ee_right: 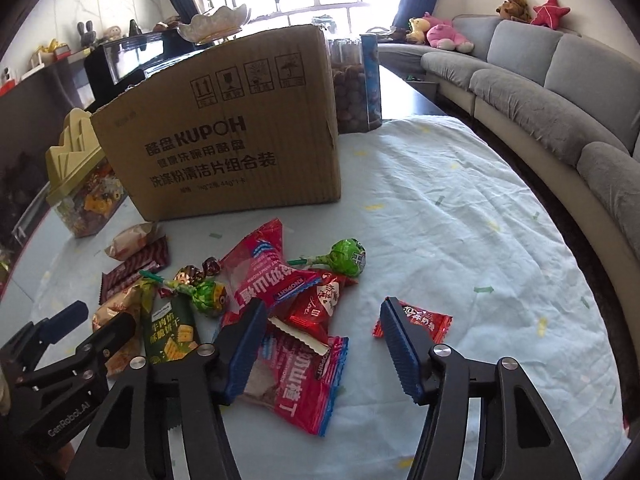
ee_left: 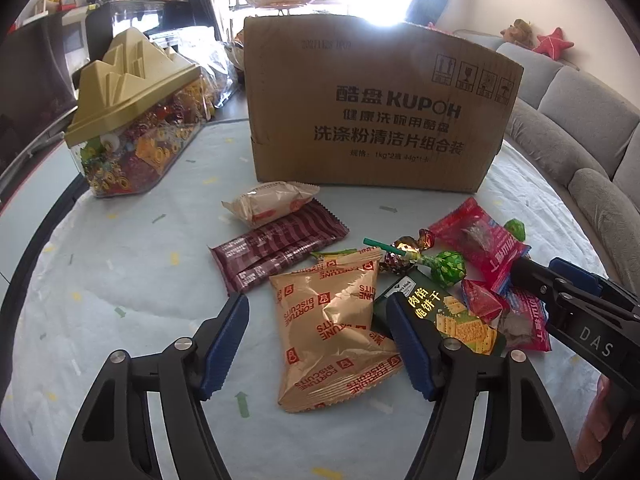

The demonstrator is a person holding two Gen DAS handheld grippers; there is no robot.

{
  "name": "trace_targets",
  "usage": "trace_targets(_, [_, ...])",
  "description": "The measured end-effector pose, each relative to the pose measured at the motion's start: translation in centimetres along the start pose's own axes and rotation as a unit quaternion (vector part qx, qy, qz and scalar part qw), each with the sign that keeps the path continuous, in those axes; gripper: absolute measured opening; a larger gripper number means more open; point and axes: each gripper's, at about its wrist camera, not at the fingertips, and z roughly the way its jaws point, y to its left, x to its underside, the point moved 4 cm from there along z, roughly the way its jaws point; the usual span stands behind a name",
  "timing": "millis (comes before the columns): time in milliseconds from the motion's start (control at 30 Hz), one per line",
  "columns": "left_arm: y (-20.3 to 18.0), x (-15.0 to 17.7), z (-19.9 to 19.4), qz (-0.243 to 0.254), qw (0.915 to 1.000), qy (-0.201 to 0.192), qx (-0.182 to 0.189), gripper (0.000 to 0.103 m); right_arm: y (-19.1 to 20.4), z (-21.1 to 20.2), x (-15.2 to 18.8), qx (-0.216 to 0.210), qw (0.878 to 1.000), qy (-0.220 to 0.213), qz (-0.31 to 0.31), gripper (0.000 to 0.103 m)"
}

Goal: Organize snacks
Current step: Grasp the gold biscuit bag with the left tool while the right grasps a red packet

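Behind both part-open, empty tongs point(ee_left: 318, 342) point(ee_right: 324, 346), the lidded clear tub point(ee_left: 132, 136) holds wrapped candies; cardboard box point(ee_left: 368, 108) contents hidden.

From my left wrist camera, the cardboard box point(ee_left: 372, 108) stands at the back of the table point(ee_left: 120, 264), with the lidded candy container point(ee_left: 132, 120) to its left. In front of the box lies a bun packet point(ee_left: 268, 202), and just before it, touching, a long wafer bar point(ee_left: 276, 246). Nearer me sits the biscuit bag point(ee_left: 336, 328), between my left gripper point(ee_left: 316, 344) pads. To its right lies a cracker pack point(ee_left: 452, 316), partly under the biscuit bag's edge. Behind that lie 2 lollipops point(ee_left: 450, 266) and a twisted candy point(ee_left: 404, 250), then a heap of hawthorn packets point(ee_left: 480, 240) further right. From my right wrist camera, 1 small sachet point(ee_right: 424, 318) lies apart, right of that heap.
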Motion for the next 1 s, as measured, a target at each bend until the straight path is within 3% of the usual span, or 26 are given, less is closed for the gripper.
trace_targets(133, [0.0,0.0,0.8,-0.006,0.9999,0.009,0.009,0.061,0.0,0.8,-0.1,0.001,1.000,0.007,-0.005,0.055])
trace_targets(367, [0.0,-0.3,1.2,-0.007,0.9997,0.014,0.021,0.046,-0.4,2.1,0.0,0.002,0.999,0.032,0.005,0.033])
trace_targets(567, [-0.1,-0.3,0.8,-0.006,0.9996,0.016,0.025,0.040,-0.3,1.8,-0.3,0.014,1.000,0.024,-0.003,0.030])
trace_targets(1000, [-0.3,-0.9,-3.9,-0.007,0.9990,-0.025,0.035,0.040,0.7,-2.1,0.1,0.003,1.000,-0.001,-0.014,0.027])
